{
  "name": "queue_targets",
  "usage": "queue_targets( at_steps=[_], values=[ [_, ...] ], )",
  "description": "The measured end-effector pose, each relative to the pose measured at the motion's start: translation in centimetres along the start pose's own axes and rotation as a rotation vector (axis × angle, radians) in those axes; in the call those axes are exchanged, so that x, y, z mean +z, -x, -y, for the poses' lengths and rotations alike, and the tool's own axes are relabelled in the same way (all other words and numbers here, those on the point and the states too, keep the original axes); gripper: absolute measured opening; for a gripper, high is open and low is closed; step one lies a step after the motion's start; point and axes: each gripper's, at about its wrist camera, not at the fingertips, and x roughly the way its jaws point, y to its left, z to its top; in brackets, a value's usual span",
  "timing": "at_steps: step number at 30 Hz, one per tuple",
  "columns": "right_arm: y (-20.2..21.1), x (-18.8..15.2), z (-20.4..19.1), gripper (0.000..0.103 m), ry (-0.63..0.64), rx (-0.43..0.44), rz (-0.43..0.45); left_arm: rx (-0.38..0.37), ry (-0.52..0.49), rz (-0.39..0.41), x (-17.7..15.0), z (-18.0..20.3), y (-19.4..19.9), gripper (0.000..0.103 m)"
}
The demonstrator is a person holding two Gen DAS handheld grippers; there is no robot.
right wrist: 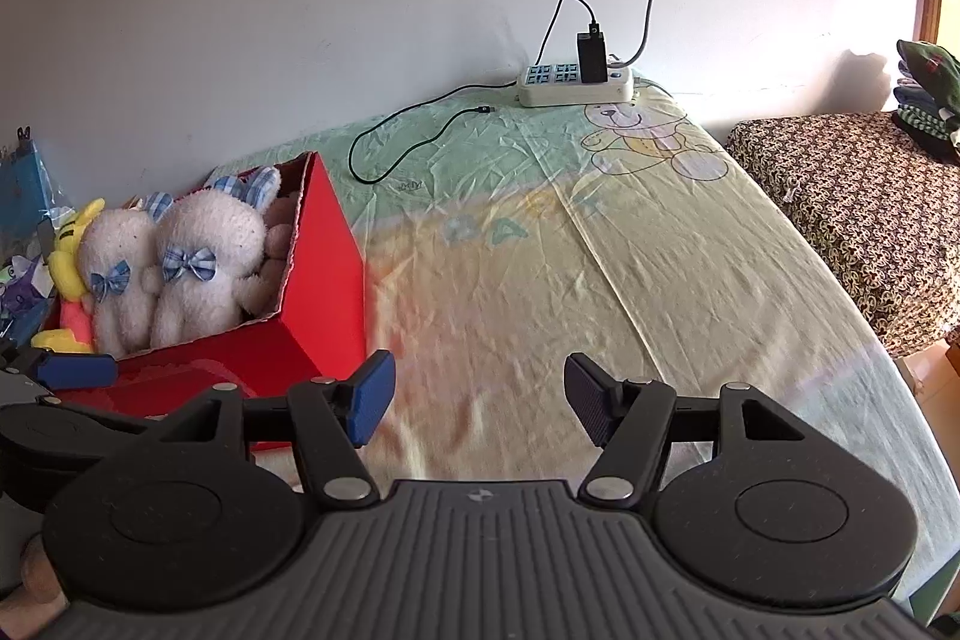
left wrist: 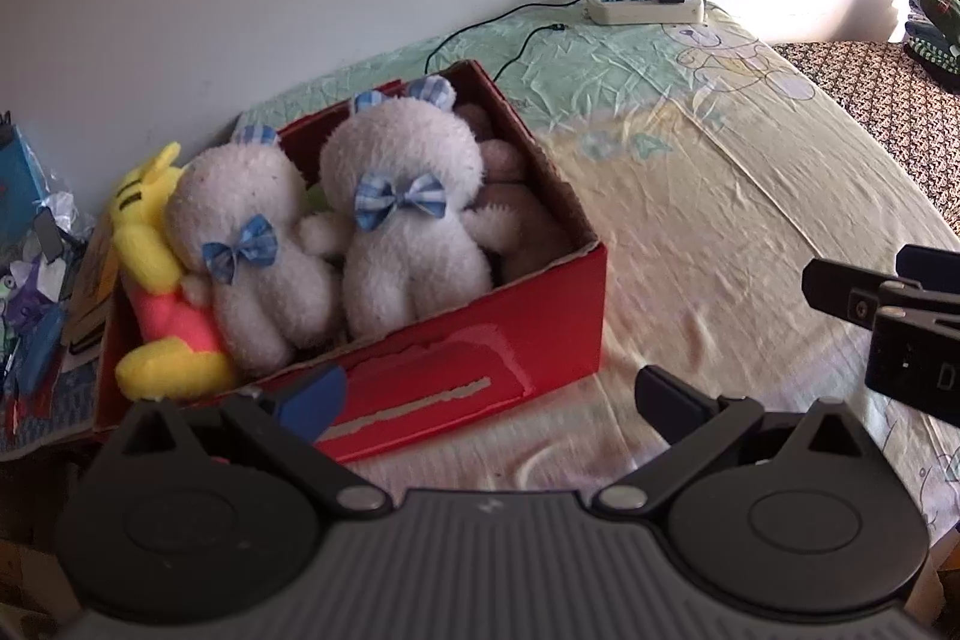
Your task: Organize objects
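A red cardboard box (left wrist: 540, 316) stands on the bed at the left. Packed inside are two white plush bears with blue bows (left wrist: 240, 232) (left wrist: 408, 220), a yellow plush (left wrist: 144, 232) at the left end and a brown plush (left wrist: 510, 196) at the right end. My left gripper (left wrist: 492, 400) is open just in front of the box's near wall, with nothing between its fingers. My right gripper (right wrist: 480, 400) is open over bare sheet, to the right of the box (right wrist: 324, 280), also holding nothing. It shows at the right edge of the left wrist view (left wrist: 870, 298).
A white power strip (right wrist: 576, 85) with a black charger and a loose black cable (right wrist: 408, 130) lies by the wall at the back. Bags and books (left wrist: 36, 244) crowd the left side. A patterned cushion (right wrist: 852, 208) with folded clothes (right wrist: 927, 94) is at the right.
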Motion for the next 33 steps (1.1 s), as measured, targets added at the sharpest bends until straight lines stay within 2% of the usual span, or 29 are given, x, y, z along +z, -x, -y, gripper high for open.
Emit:
queue_targets(
  at_steps=[9,19,25,29,33],
  values=[
    [-0.3,0.8,-3.1,0.068,0.056,0.062,-0.018,0.069,0.078,-0.003,-0.5,-3.4,0.3,0.103],
    [-0.2,2.5,-8.2,0.068,0.134,0.179,-0.005,0.152,0.191,0.004,-1.2,-8.7,1.2,0.103],
    [-0.3,3.2,-10.5,0.069,0.17,0.197,0.003,0.186,0.239,0.004,-1.4,-10.9,1.4,0.103],
    [-0.7,3.8,-11.8,0.074,0.195,0.187,0.014,0.204,0.253,0.007,-1.3,-12.0,1.3,0.103],
    [-0.9,4.2,-12.7,0.075,0.2,0.177,0.024,0.216,0.26,0.007,-1.0,-12.9,0.9,0.103]
  ],
)
